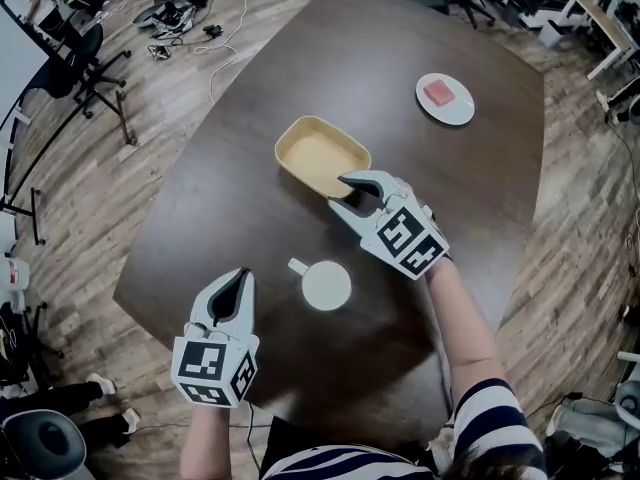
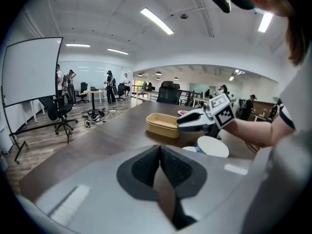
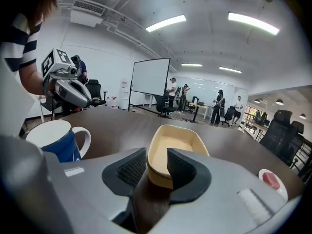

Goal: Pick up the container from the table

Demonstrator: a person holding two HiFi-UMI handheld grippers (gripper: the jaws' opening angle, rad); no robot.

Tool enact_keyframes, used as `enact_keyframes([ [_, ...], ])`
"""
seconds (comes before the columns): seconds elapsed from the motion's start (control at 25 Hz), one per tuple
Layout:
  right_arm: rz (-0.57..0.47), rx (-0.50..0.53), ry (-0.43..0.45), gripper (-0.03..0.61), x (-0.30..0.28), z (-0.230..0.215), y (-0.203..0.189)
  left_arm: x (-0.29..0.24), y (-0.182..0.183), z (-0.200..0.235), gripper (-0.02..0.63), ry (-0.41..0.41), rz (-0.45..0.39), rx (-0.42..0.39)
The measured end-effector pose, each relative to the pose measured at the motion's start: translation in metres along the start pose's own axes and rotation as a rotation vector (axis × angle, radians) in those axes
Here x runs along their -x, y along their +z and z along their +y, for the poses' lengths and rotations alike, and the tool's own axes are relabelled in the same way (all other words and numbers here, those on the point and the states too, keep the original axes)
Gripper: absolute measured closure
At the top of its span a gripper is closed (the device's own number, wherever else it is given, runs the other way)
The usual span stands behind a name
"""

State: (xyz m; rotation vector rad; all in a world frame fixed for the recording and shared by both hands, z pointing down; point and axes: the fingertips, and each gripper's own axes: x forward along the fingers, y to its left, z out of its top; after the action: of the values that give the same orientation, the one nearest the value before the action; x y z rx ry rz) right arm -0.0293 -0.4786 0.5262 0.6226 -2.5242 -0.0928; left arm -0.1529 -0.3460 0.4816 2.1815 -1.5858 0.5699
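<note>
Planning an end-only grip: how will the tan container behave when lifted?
The container looks empty and thin-walled, so probably light. With the right tongs pinching one end wall only, its far end may droop. Smooth rim could slip.

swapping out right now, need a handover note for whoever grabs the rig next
Left claw: shut, empty, over the table beside the mug.
Right claw: straddles the container's near rim, one jaw inside, one outside, pads seemingly pressed on it.
Container: appears to rest on the table, not yet lifted.
Done: reach and grip. Left: lift it.
</note>
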Motion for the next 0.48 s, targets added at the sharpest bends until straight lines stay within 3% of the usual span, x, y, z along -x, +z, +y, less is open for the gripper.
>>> enact_keyframes([
  [0.32,0.071,0.207,0.004,0.451,-0.012,0.006,-0.013,-0.016,-0.009,0.000,0.614,-0.002,0.018,0.003],
  [0.48,0.087,0.244,0.024,0.454,-0.012,0.006,-0.017,-0.018,-0.017,-0.001,0.614,0.002,0.031,0.011],
])
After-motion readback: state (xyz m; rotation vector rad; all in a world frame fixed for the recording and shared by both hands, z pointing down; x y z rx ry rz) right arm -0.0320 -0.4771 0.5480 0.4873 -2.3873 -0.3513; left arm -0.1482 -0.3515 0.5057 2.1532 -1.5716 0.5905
